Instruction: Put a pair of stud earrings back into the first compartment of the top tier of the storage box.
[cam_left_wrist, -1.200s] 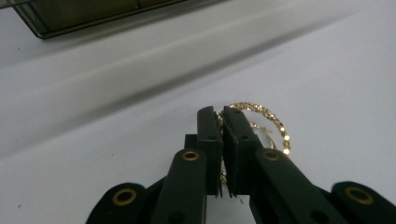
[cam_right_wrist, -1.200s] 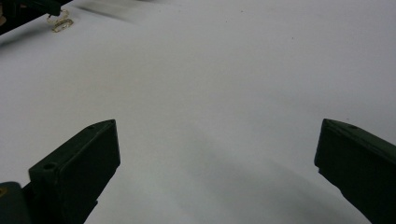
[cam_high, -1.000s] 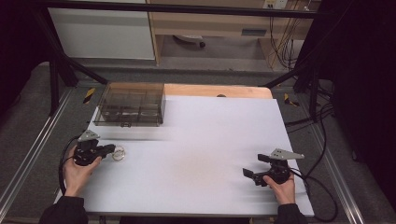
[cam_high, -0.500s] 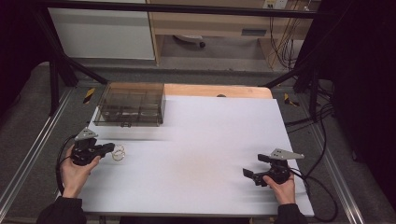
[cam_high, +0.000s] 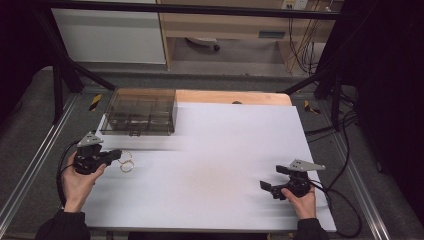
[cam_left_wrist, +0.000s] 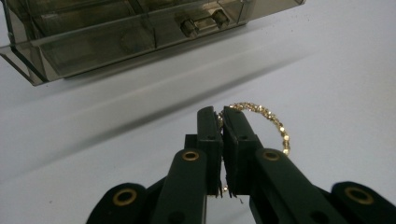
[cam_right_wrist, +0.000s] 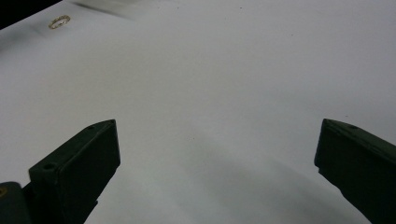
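The gold bracelet (cam_left_wrist: 261, 116), now pinched between the closed jaws of the left claw (cam_left_wrist: 223, 119), has moved slightly left on the white desk (cam_high: 225, 165) near the clear box (cam_high: 140, 112), so the carry seems begun, while the right claw (cam_right_wrist: 215, 154) rests wide open, empty.

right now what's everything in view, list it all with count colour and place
bracelet: one, gold beaded, near left of table, pinched in the left gripper
second ring: one, pale gold, lying beside the bracelet; too small to identify
organiser box: one, clear smoky plastic, far left of table
table: one, white top
left hand-held gripper: black, jaws shut on the bracelet
right hand-held gripper: black, jaws wide open, near right
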